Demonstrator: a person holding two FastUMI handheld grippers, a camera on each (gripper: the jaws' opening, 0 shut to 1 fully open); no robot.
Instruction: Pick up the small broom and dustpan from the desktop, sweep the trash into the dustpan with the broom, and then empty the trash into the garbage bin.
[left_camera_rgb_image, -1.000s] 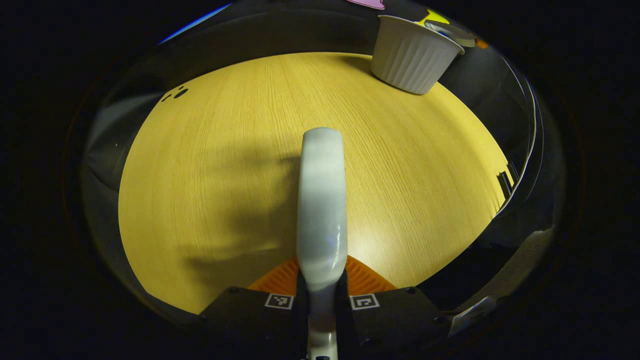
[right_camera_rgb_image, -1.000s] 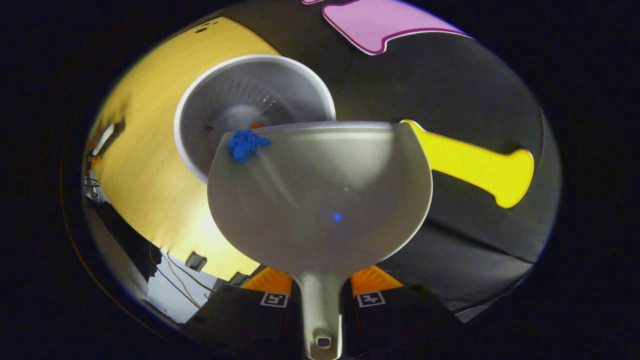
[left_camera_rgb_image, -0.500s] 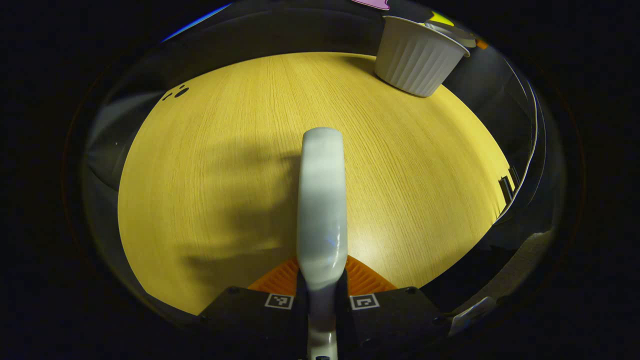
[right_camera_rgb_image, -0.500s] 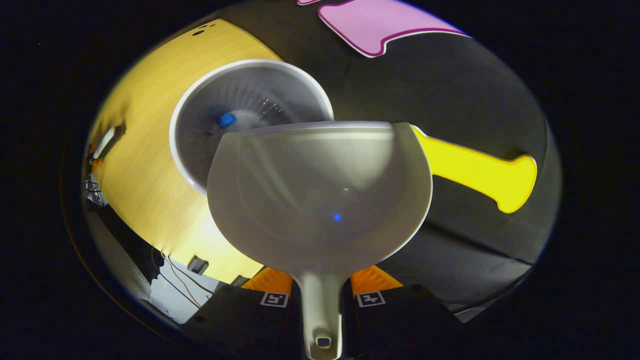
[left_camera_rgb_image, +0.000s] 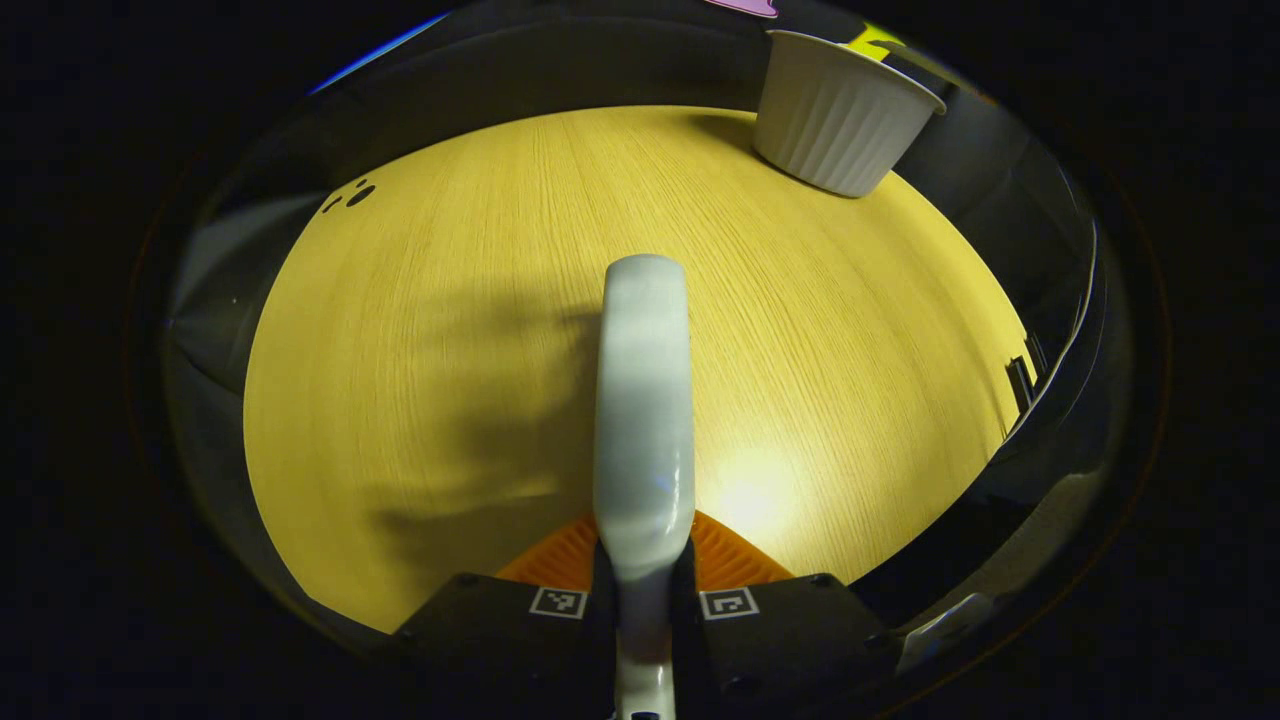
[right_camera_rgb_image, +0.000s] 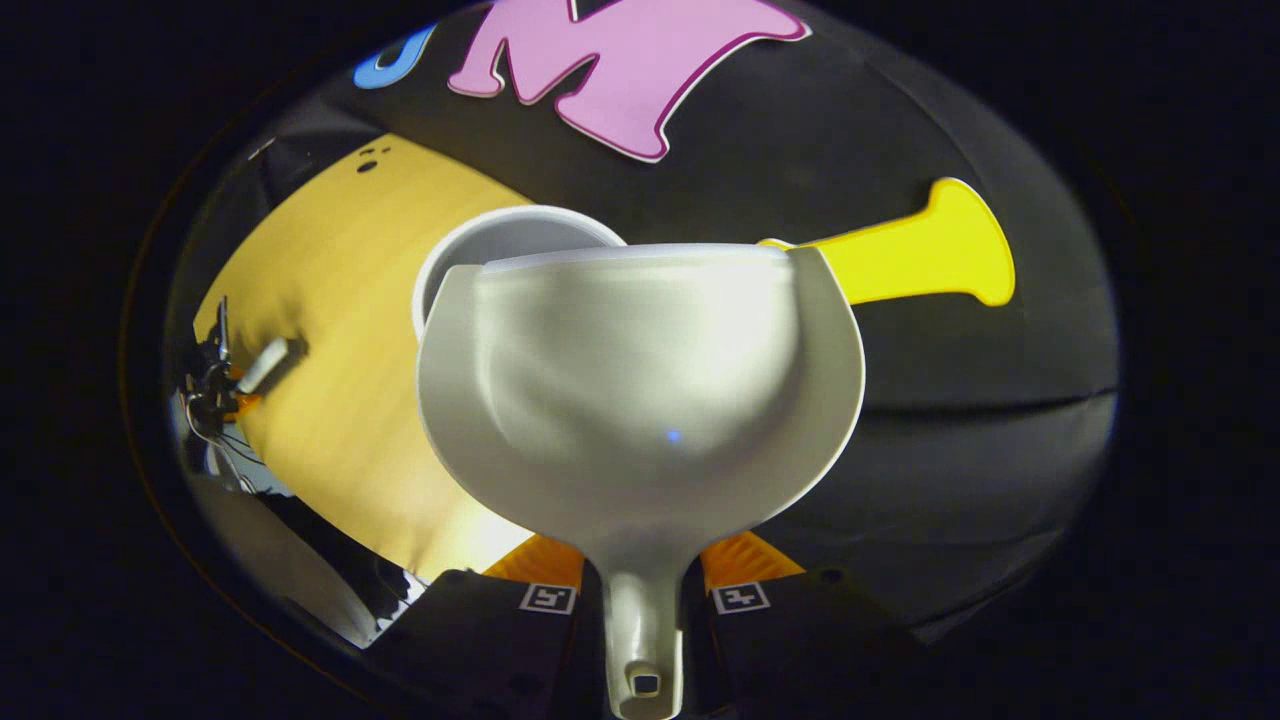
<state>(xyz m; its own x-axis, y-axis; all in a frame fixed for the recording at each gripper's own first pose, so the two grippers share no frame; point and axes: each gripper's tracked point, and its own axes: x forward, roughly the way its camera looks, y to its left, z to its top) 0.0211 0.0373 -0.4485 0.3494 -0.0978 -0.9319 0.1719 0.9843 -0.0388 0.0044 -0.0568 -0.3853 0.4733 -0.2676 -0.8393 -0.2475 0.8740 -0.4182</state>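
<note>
My left gripper (left_camera_rgb_image: 643, 545) is shut on the small white broom (left_camera_rgb_image: 643, 400), which points straight ahead above the wooden desktop (left_camera_rgb_image: 450, 350). The white ribbed garbage bin (left_camera_rgb_image: 840, 120) stands at the table's far right corner in the left gripper view. My right gripper (right_camera_rgb_image: 642, 570) is shut on the handle of the white dustpan (right_camera_rgb_image: 640, 400), held in the air. The bin's rim (right_camera_rgb_image: 500, 235) peeks out behind the pan's upper left edge. The pan's inner surface shows no trash. The inside of the bin is hidden.
The broom (right_camera_rgb_image: 265, 365) in the other gripper shows far left in the right gripper view, over the desktop (right_camera_rgb_image: 340, 330). Black cloth walls close in behind the bin. The table's edge runs near the bin on the right.
The blue scrap slid off the dustpan's lip into the bin. The dustpan then swung up and back, so the bin now sits mostly behind it. The broom barely moved.
</note>
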